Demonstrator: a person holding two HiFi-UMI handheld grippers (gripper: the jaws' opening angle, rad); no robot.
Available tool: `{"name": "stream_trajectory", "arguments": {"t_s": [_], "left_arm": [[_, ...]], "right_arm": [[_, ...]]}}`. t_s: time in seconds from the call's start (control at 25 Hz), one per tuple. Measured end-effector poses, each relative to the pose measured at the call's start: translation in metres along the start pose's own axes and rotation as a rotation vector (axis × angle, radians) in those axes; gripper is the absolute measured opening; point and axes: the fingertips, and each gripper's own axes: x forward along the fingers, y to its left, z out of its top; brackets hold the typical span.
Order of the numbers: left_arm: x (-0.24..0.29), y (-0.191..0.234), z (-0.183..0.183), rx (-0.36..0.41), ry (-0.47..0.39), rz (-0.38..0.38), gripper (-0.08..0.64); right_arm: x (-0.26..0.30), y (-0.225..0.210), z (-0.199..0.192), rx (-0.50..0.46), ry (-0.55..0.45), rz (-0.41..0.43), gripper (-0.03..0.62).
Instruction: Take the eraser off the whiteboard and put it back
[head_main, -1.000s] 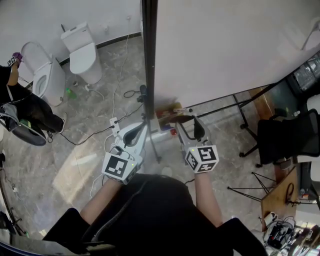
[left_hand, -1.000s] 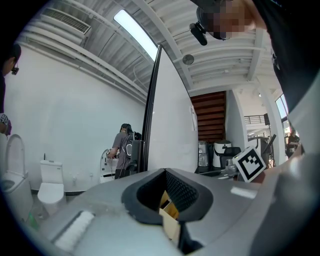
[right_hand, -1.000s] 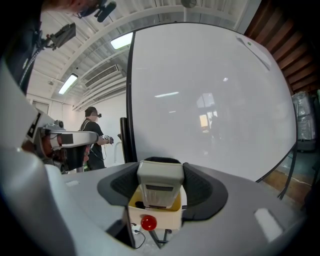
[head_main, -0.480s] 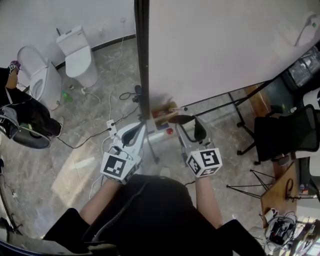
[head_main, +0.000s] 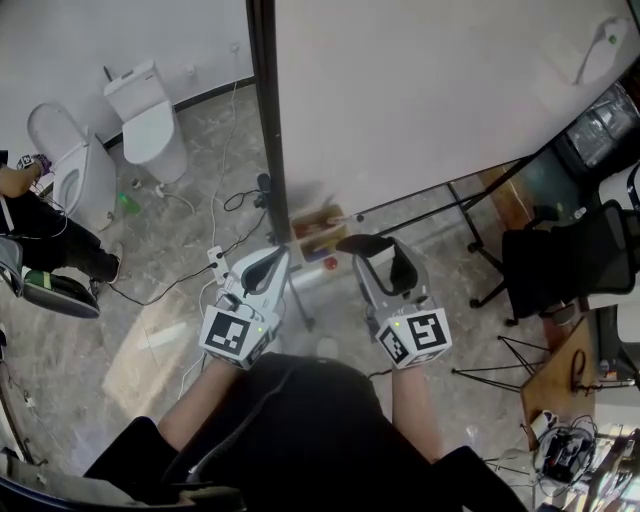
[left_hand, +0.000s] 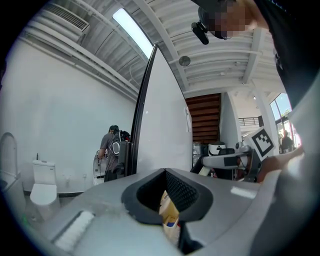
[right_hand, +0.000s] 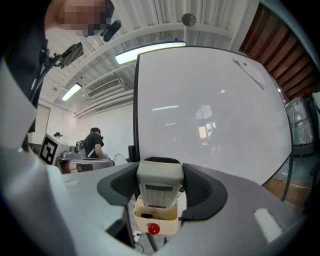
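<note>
One pale grey block eraser with a dark felt face (right_hand: 159, 186) sits clamped between the jaws of my right gripper (head_main: 380, 252), which stand wide because they span its sides. It is off the large white whiteboard with the black frame (right_hand: 215, 110), which stands apart from it at 12 o'clock. My left gripper (head_main: 272, 258) hangs at 9 o'clock of the right one, jaws drawn nearly together with nothing in them. A small cream tray (right_hand: 155, 220) shows just below the eraser at 6 o'clock. I judge the return to be the risky part. If I meet the board with the felt tilted, it may not seat flat and could drop when I let go. Pushing too hard could rock the board, and drifting towards 10 o'clock would knock the frame's edge.
</note>
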Motion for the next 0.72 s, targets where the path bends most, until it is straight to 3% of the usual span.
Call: {"name": "stream_trajectory", "arguments": {"t_s": [0.72], "left_arm": [[0.001, -0.01, 0.005, 0.034, -0.004, -0.053, 0.006]], "right_arm": [[-0.043, 0.006, 0.032, -0.012, -0.066, -0.046, 0.272]]}}
